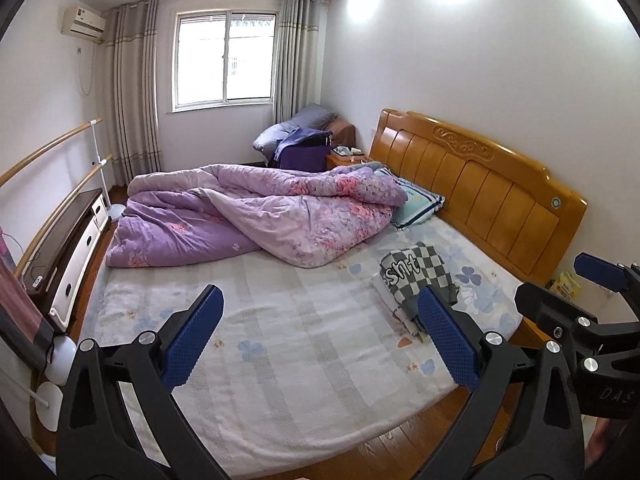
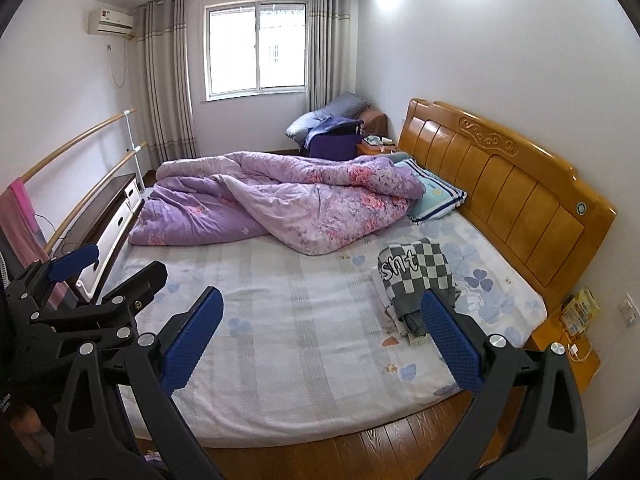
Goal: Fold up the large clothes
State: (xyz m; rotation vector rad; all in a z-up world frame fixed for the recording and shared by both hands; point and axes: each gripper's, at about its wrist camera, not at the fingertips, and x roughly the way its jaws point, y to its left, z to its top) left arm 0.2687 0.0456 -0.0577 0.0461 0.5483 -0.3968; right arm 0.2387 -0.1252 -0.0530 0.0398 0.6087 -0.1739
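A folded pile of clothes with a grey-and-white checked garment (image 1: 420, 278) on top lies on the right side of the bed (image 1: 280, 320), near the headboard; it also shows in the right wrist view (image 2: 418, 280). My left gripper (image 1: 320, 312) is open and empty, held above the foot of the bed. My right gripper (image 2: 322, 312) is open and empty, beside the left one. The right gripper shows at the right edge of the left wrist view (image 1: 560, 284), and the left gripper shows at the left of the right wrist view (image 2: 112, 264).
A rumpled purple floral quilt (image 1: 256, 212) covers the far half of the bed. A pillow (image 1: 418, 202) leans by the wooden headboard (image 1: 480, 184). A dresser (image 1: 68, 256) and rails stand left. A bedside table (image 2: 568, 340) stands right. Wooden floor (image 2: 360, 452) lies below.
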